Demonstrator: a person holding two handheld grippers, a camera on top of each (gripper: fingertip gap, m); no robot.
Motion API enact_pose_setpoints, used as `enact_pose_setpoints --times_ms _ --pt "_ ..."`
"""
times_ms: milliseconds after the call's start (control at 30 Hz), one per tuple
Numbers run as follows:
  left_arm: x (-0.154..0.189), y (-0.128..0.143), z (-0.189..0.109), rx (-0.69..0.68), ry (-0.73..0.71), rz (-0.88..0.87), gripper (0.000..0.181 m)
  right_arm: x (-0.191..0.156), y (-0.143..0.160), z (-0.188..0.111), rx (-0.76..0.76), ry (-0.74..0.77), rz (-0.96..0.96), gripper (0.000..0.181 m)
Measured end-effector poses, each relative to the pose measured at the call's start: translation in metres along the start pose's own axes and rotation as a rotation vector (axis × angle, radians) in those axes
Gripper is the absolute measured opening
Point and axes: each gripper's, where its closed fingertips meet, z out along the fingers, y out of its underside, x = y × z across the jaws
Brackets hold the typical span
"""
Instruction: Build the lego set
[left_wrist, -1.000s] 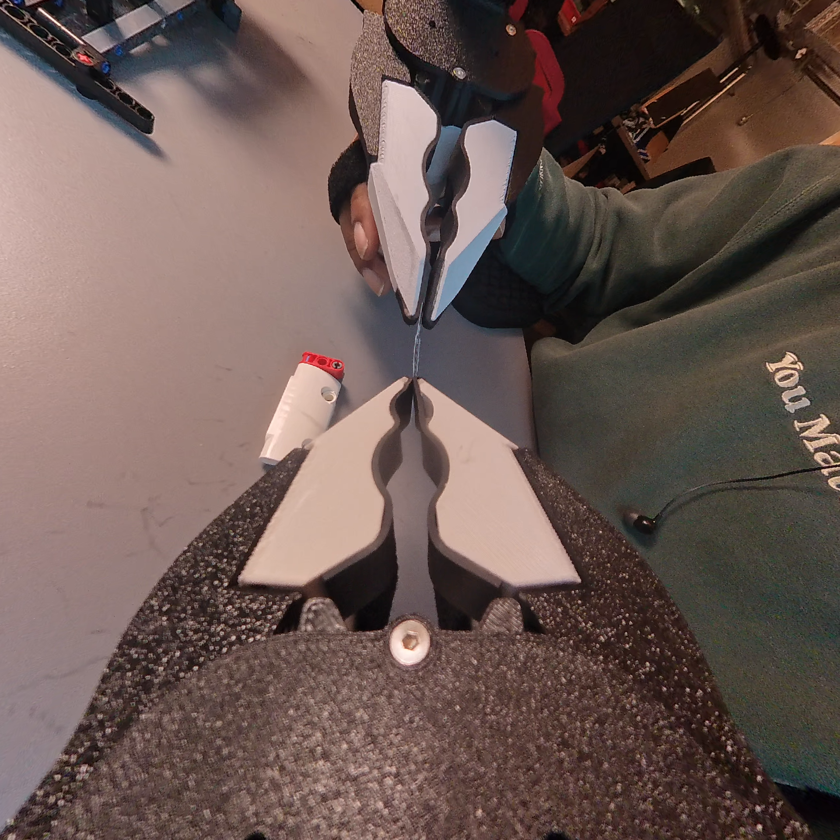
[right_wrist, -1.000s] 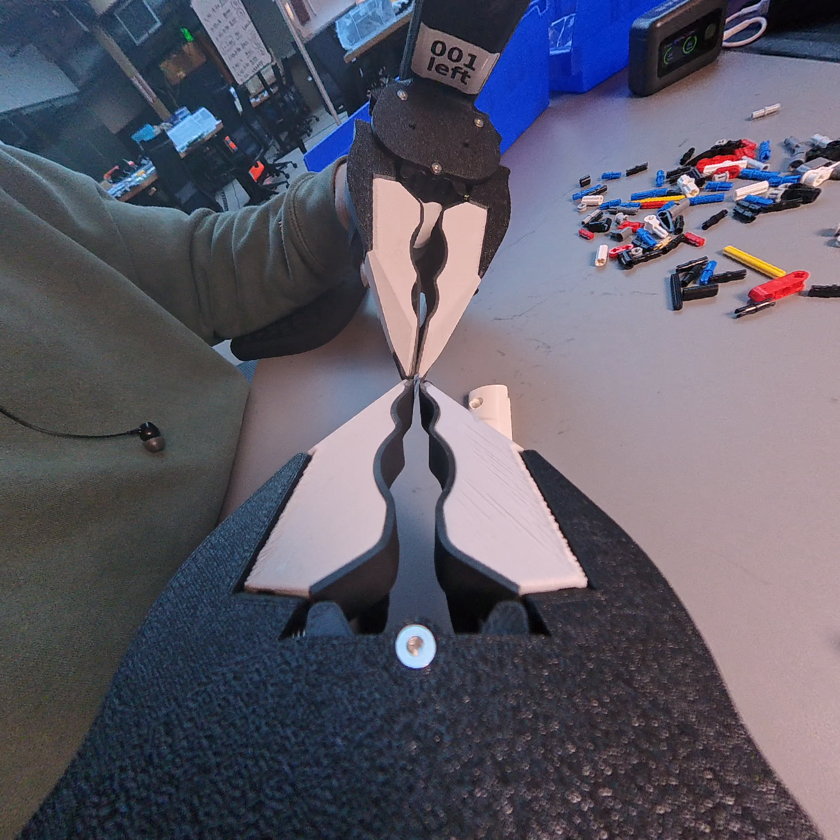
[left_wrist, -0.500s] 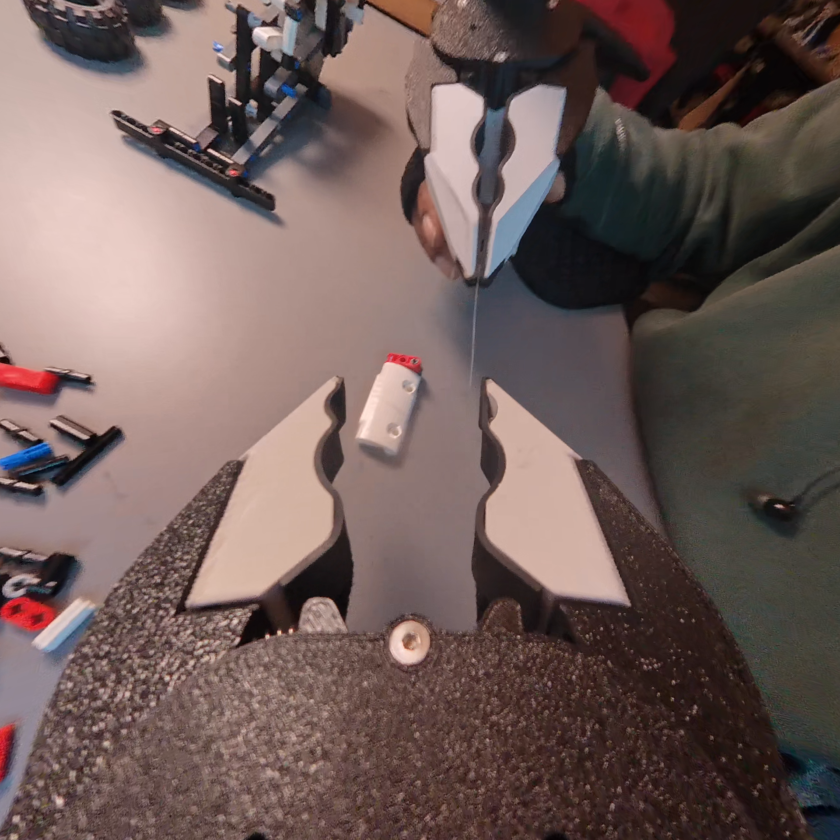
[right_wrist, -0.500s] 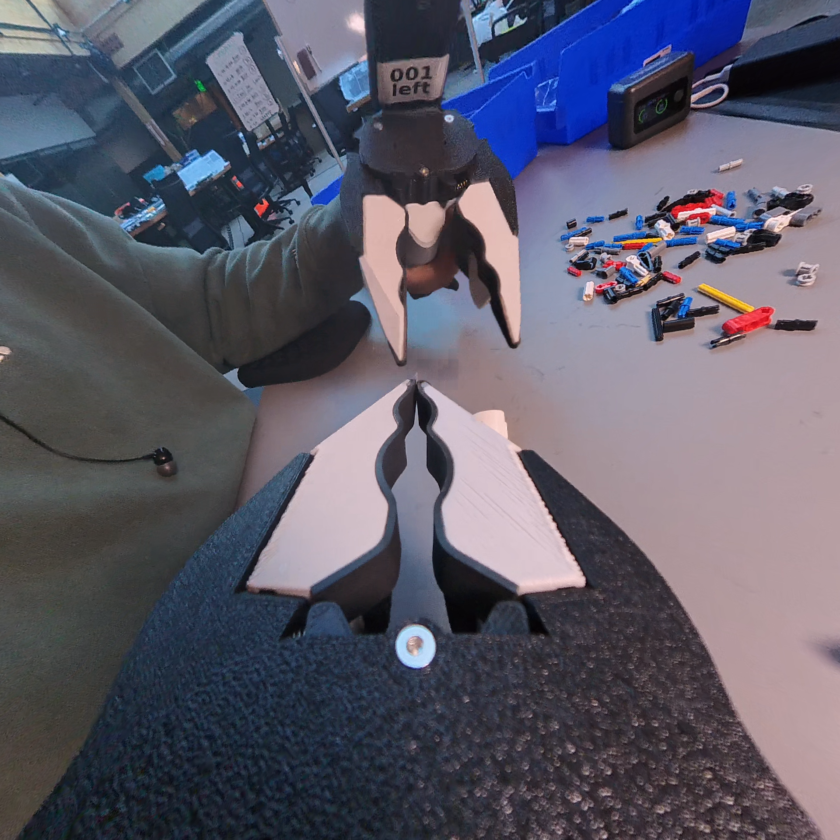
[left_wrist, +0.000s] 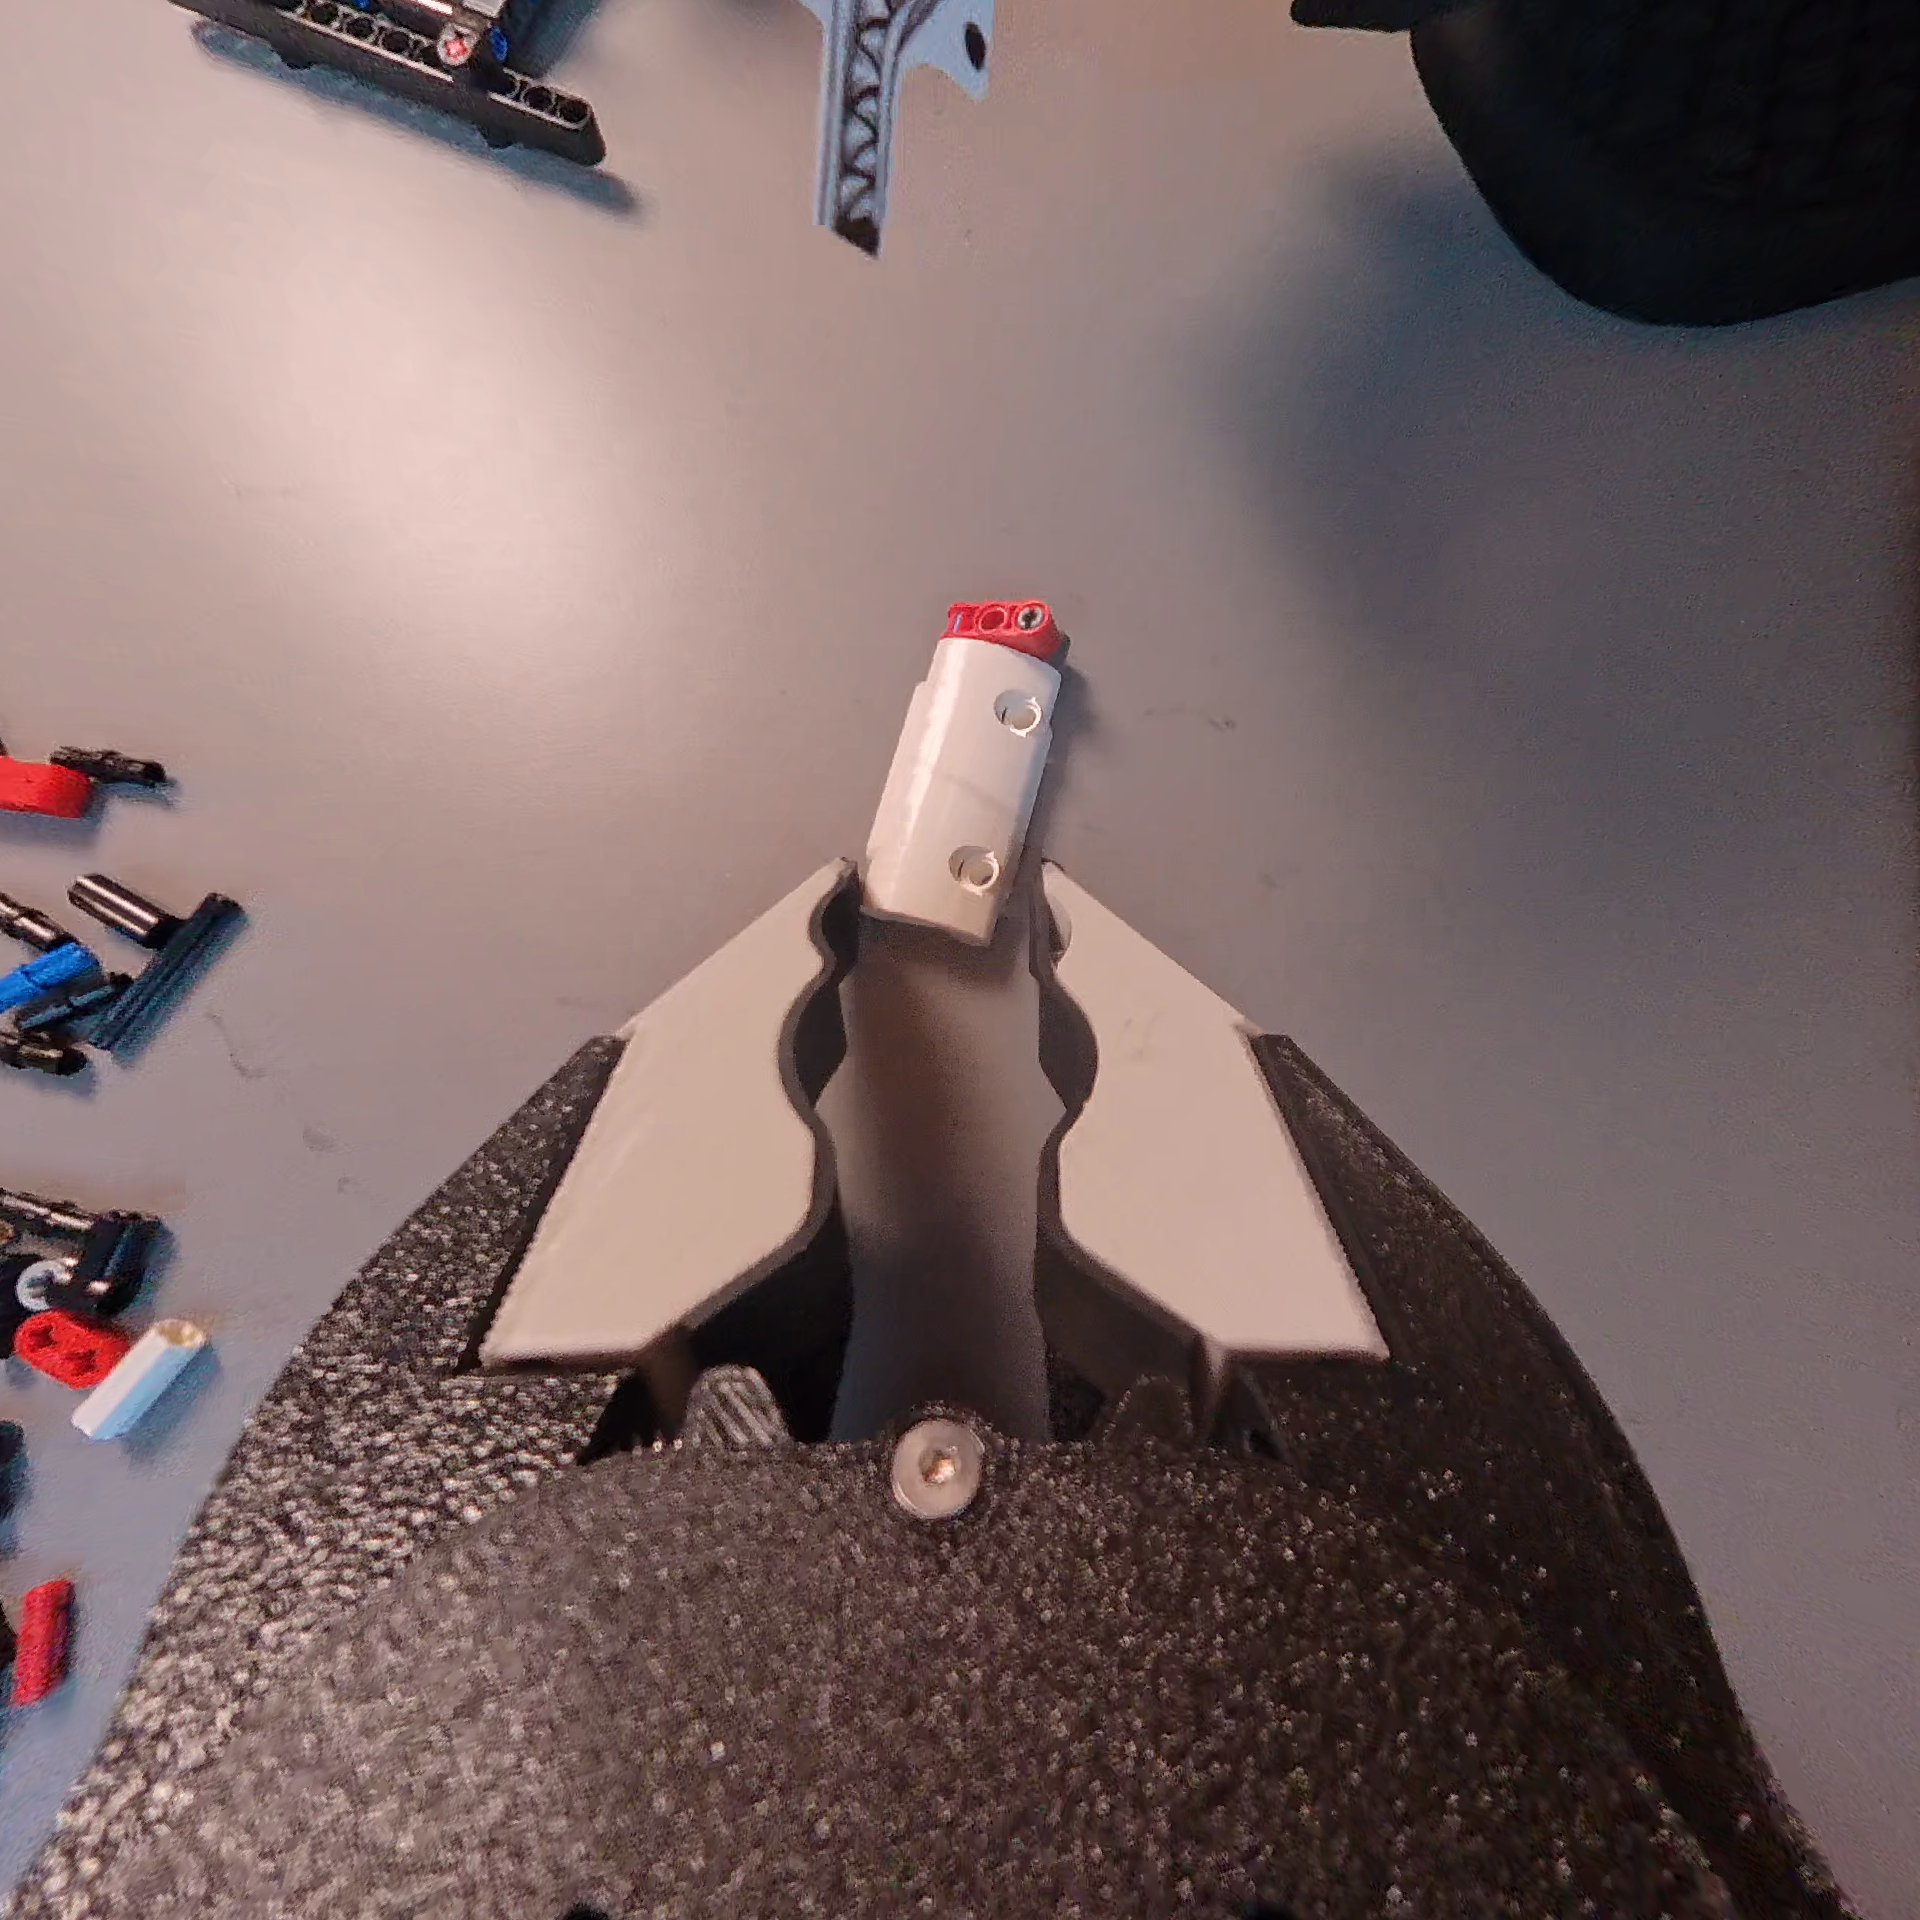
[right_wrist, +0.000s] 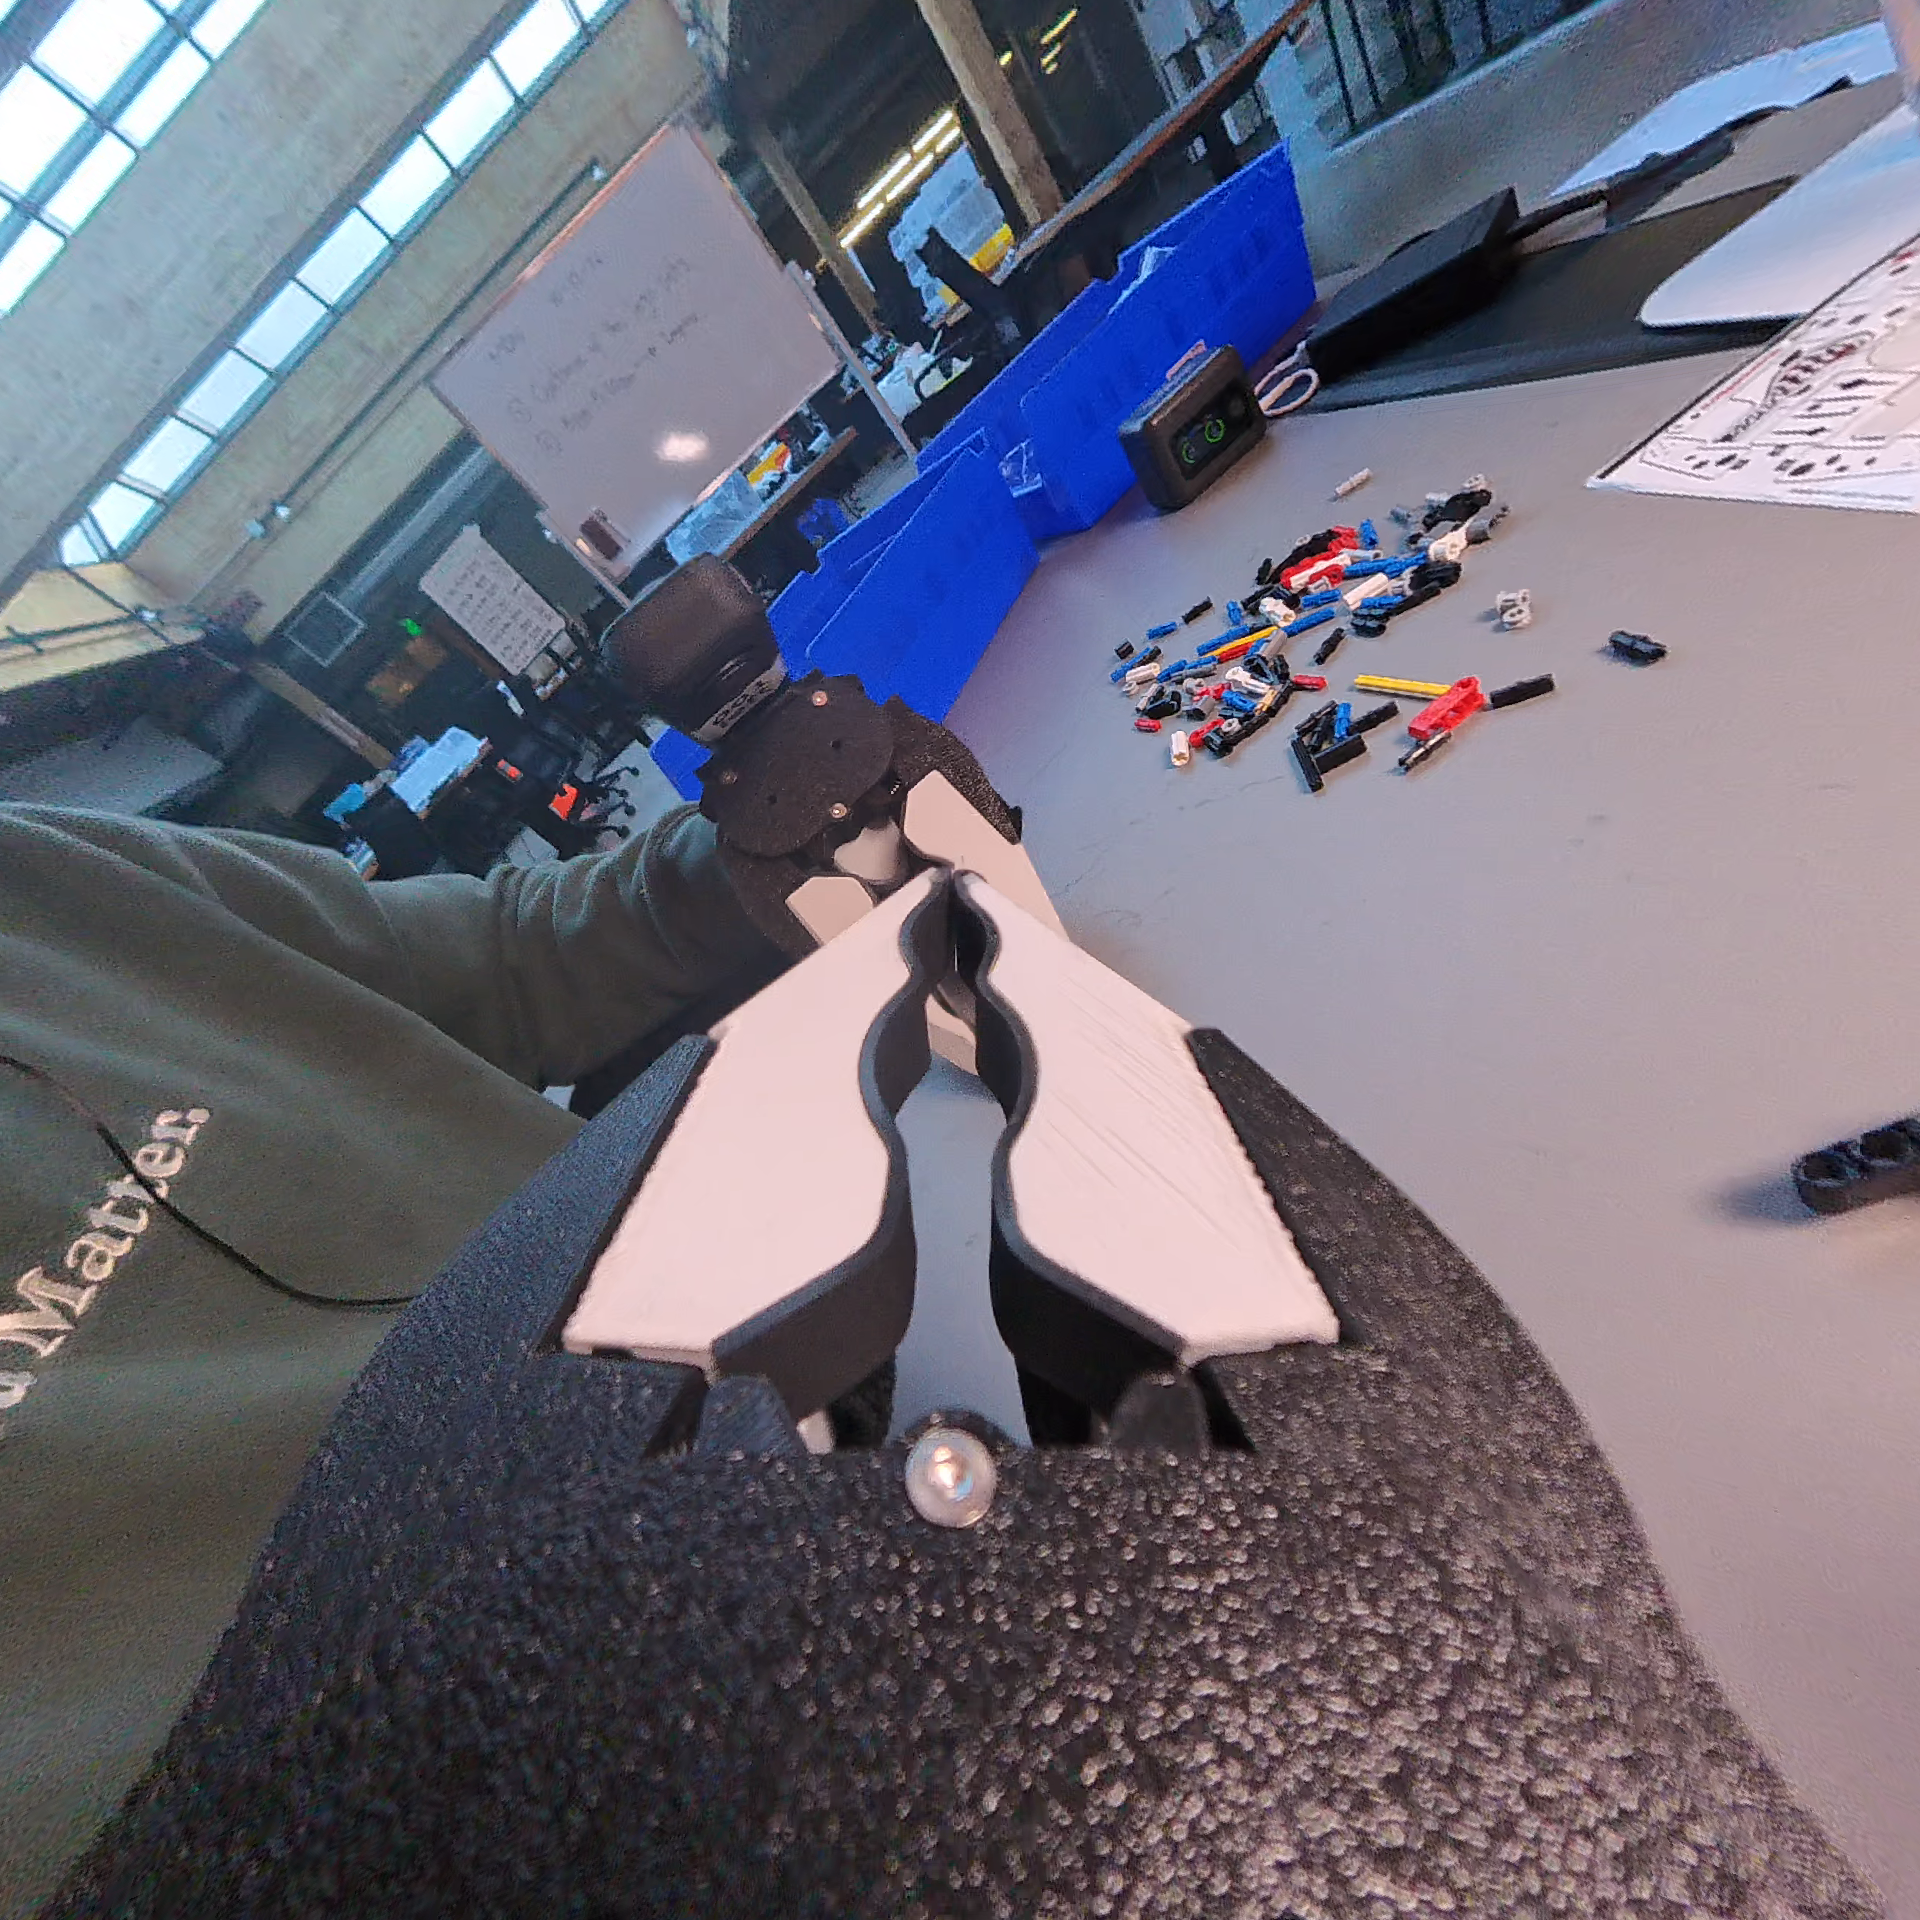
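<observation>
White lego piece with red cap (left_wrist: 961, 790) lying on the grey table (left_wrist: 1455, 831), its near end being bracketed by the left gripper (left_wrist: 945, 883), jaws parted, right gripper (right_wrist: 953, 878) being held clenched, empty.

A workshop hall: high windows (right_wrist: 156, 343), whiteboard (right_wrist: 634, 353), blue bins (right_wrist: 1049, 457), cluttered benches (right_wrist: 436, 769) behind the grey surface (right_wrist: 1455, 935).

The lego piece (left_wrist: 966, 774) lies on the table (left_wrist: 1455, 727), its near end between the left gripper's (left_wrist: 940, 883) fingertips. Loose parts (left_wrist: 73, 987) lie to its left, a partial assembly (left_wrist: 416, 62) beyond.
</observation>
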Motion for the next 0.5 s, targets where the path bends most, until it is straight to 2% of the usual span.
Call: enact_pose_setpoints --times_ms 100,267,500 --pt "0.005 0.001 0.0 -0.003 -0.029 -0.056 0.037 0.008 0.007 0.0 0.011 0.025 0.096 0.0" --pt "0.022 0.0 -0.003 0.031 0.031 -0.141 0.038 0.013 0.026 0.008 -0.033 0.036 0.195 0.0" --pt "0.014 -0.004 -0.011 0.09 0.018 -0.165 0.038 0.012 0.051 0.025 -0.104 0.006 0.375 0.0"
